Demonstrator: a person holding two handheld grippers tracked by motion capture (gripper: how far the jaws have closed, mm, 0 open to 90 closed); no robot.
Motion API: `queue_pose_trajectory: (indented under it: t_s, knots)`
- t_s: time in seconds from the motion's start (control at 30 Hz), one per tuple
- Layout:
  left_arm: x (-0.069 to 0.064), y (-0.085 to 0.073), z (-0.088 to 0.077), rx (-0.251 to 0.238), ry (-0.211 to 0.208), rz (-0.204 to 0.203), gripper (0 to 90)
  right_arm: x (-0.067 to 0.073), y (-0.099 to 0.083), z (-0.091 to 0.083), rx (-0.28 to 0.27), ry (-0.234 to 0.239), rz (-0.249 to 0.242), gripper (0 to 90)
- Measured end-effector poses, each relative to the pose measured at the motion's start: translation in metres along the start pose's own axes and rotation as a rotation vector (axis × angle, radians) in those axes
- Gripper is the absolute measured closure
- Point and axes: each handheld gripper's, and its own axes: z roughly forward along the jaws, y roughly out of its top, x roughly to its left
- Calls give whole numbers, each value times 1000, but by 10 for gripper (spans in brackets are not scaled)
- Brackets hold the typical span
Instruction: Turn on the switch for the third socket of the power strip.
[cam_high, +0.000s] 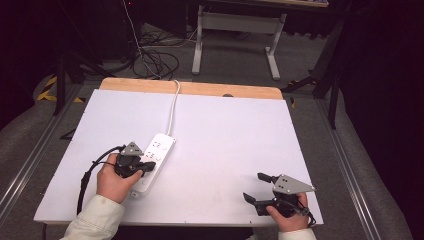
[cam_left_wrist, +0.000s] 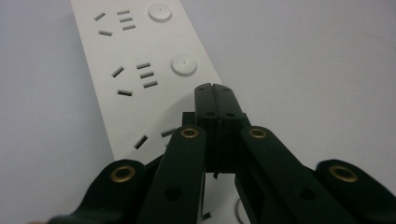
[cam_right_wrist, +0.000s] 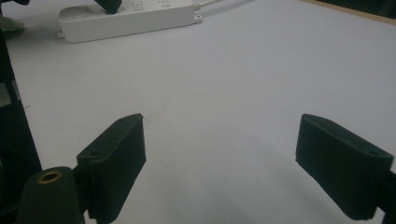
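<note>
Power strip (cam_high: 154, 161) flat on white table (cam_high: 225, 150), left of centre, cord (cam_high: 173, 107) running to the far edge. Left gripper (cam_high: 148, 166) over strip's near half, jaws pressed together, nothing between; tips (cam_left_wrist: 215, 95) just above strip face, beside the second round button (cam_left_wrist: 183, 64). Right gripper (cam_high: 257, 187) well apart near the front right edge, jaws wide, empty, pointing toward strip.

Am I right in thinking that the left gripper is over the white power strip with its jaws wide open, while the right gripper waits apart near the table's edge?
Not quite: the left gripper has its jaws shut together over the white power strip, as the left gripper view shows. The rest holds: the right gripper waits apart near the table's edge.
</note>
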Motion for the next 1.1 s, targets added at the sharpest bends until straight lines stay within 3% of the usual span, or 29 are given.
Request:
queue_pose_trajectory:
  t_s: [0.1, 0.4, 0.5, 0.7, 0.87, 0.9, 1.1]
  knots:
    - [-5, 3, -2, -2, 18, 13, 900, 0, 0, -1, -3, -3, 0, 164]
    - [-17, 14, -22, -52, -6, 36, 900, 0, 0, -1, -5, -3, 0, 164]
    - [-17, 18, -33, -87, 10, 71, 900, 0, 0, -2, -5, -5, 1, 164]
    - [-16, 19, -41, -107, -3, 72, 900, -1, -1, -1, -4, -5, 1, 164]
    - [-18, 24, -51, -130, 1, 107, 900, -1, -1, -1, -4, -5, 1, 164]
    - [-19, 23, -50, -129, -9, 87, 900, -1, -1, -1, -3, -4, -1, 163]
    - [-18, 22, -53, -145, -13, 89, 900, -1, -1, -2, -3, -5, 1, 163]
